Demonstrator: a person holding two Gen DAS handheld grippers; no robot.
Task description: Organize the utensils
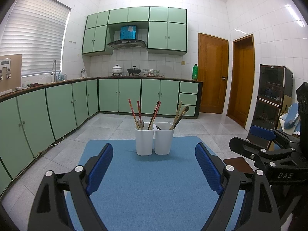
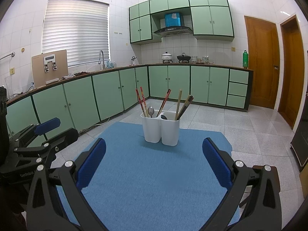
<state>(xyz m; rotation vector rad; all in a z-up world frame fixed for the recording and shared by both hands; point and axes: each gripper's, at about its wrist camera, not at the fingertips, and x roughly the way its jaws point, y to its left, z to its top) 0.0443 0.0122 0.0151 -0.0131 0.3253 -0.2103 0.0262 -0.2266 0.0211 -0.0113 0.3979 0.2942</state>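
Note:
A white two-compartment utensil holder (image 1: 154, 140) (image 2: 160, 130) stands upright near the far edge of a blue mat (image 1: 150, 182) (image 2: 154, 173). Its left compartment holds red chopsticks (image 1: 134, 113) (image 2: 141, 101), a dark red pair (image 1: 155, 115) (image 2: 164, 101) and a metal spoon (image 2: 151, 111). Its right compartment holds tan and dark chopsticks (image 1: 180, 115) (image 2: 182, 105) and a dark spoon (image 2: 164, 117). My left gripper (image 1: 154, 170) is open and empty, short of the holder. My right gripper (image 2: 154, 163) is open and empty too, beside the left one (image 2: 38, 144); it also shows in the left wrist view (image 1: 269, 150).
Green floor cabinets (image 1: 57, 107) (image 2: 86, 96) run along the left and back walls under a counter with pots and a sink. Two wooden doors (image 1: 211, 73) (image 2: 263, 61) are at the right. A dark cabinet (image 1: 269, 100) stands at the right. Grey tiled floor (image 2: 240, 130) surrounds the mat.

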